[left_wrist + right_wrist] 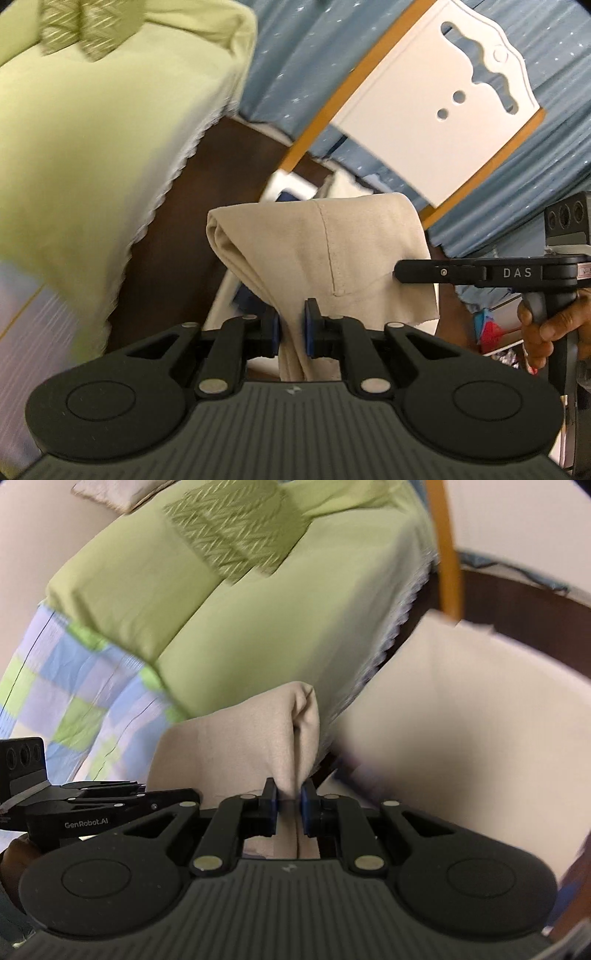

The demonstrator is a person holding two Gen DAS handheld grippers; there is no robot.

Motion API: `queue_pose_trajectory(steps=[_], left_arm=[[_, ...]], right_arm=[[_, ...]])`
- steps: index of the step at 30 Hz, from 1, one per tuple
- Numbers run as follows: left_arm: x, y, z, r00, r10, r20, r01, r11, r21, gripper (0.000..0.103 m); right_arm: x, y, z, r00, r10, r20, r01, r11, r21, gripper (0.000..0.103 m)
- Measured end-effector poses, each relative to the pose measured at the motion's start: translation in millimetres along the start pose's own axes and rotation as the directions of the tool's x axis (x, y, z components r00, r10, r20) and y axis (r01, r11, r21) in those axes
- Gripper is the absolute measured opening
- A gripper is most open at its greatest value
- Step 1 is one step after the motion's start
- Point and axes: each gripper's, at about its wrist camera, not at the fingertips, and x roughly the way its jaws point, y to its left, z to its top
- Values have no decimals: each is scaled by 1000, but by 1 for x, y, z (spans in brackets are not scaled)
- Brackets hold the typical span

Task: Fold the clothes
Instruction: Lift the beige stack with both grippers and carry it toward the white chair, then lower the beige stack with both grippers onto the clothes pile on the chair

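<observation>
The left gripper (291,325) has its fingers (309,325) clamped on a bunched fold of the beige garment (332,251), which rises just ahead of them and hangs clear of the bed (92,155). The right gripper (289,806) pinches another fold of the same cloth between its blue pads (both grips look firm). In the left view, a hand (550,325) holds the right gripper's handle. Beyond the fingers lies what seems a green bedspread (258,627), blurred.

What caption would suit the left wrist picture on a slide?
Left gripper pinches a folded beige garment held off the green bedspread, the right gripper alongside it.
</observation>
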Motion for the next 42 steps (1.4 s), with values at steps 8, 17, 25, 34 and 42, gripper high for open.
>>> queue_pose_trajectory(steps=[8, 17, 25, 34, 42], left_arm=[[47, -24, 38, 999, 42, 0, -42, 998, -39, 13], [82, -85, 9, 964, 256, 77, -230, 940, -252, 13], [113, -154, -35, 880, 447, 160, -306, 792, -529, 13], [130, -153, -33, 800, 577, 166, -374, 696, -613, 15], [139, -158, -37, 765, 629, 139, -426, 656, -623, 20]], right_arm=[[-3, -42, 60, 998, -26, -57, 22, 997, -69, 11], [20, -102, 113, 966, 64, -251, -129, 959, -253, 11], [30, -130, 139, 893, 150, -425, -346, 831, -434, 11], [46, -143, 160, 840, 189, -509, -438, 789, -431, 11], [70, -153, 160, 811, 230, -537, -494, 761, -421, 12]])
